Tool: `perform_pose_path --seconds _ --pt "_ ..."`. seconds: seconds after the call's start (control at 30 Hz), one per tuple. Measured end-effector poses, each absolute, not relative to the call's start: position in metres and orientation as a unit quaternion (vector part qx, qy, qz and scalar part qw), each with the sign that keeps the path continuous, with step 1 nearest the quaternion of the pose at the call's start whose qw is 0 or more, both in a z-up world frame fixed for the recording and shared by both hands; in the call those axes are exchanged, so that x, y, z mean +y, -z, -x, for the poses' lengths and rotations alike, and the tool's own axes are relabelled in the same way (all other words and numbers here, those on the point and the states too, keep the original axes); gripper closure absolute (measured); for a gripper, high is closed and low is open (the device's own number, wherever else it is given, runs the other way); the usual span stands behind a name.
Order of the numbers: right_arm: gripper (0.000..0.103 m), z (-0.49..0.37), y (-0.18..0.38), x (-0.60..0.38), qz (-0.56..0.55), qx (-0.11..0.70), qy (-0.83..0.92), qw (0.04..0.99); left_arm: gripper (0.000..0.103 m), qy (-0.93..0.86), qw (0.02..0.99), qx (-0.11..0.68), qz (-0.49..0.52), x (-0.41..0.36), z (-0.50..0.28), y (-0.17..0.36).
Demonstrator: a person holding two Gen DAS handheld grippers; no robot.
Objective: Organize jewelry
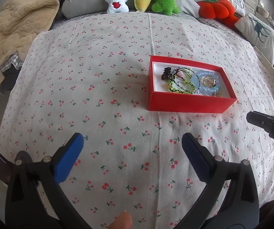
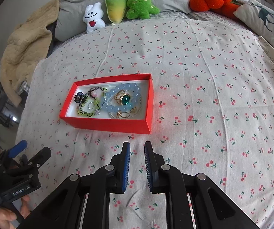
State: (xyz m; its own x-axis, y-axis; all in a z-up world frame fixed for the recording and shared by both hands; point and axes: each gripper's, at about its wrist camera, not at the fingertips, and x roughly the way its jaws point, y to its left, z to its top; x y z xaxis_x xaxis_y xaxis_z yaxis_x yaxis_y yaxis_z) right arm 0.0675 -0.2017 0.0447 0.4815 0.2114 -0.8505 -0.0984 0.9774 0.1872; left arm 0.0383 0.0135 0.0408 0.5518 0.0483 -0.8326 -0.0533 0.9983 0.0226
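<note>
Red box (image 2: 106, 122) sits on the cherry-print sheet (image 2: 203, 87) with beads and rings tangled inside, and with our left gripper (image 1: 132, 141) wide and empty and our right gripper (image 2: 137, 147) narrow and empty, we risk dragging several pieces together.

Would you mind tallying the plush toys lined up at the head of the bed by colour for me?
White: 1, the white bunny plush
Yellow-green: 1, the radish plush
Green: 1, the green tree plush
Orange-red: 1, the pumpkin plush
Total: 4
A further orange shape behind the pumpkin is partly hidden, so I left it uncounted.
</note>
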Motion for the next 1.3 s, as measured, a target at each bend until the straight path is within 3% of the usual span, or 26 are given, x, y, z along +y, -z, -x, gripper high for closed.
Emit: perform_pose_path --seconds 0.03,0.07,0.1,0.13,0.37,0.53,1.3 --pt "0.078 -0.064 -0.045 -0.202 -0.050 0.502 -0.084 0.859 0.001 -0.029 0.880 0.473 0.004 0.014 -0.035 -0.041" --pt "0.062 -0.059 -0.045 -0.202 -0.047 0.503 -0.081 0.859 0.001 -0.030 0.881 0.473 0.007 0.014 -0.031 -0.042" --pt "0.033 -0.055 -0.046 -0.202 -0.049 0.502 -0.079 0.860 0.001 -0.031 0.880 0.473 0.009 0.014 -0.029 -0.042" --pt "0.024 -0.050 -0.047 -0.203 -0.052 0.495 -0.078 0.864 0.001 -0.031 0.879 0.476 0.010 0.013 -0.026 -0.042" --pt "0.018 -0.026 -0.045 -0.201 -0.039 0.484 -0.045 0.873 0.001 -0.036 0.873 0.487 0.003 0.010 -0.012 -0.026" --pt "0.002 -0.019 -0.033 -0.194 0.000 0.485 -0.028 0.874 0.001 -0.030 0.866 0.499 -0.002 0.006 -0.013 -0.015" --pt "0.002 -0.027 -0.025 -0.191 0.014 0.496 -0.030 0.868 0.001 -0.022 0.866 0.500 -0.009 -0.008 -0.024 -0.009"
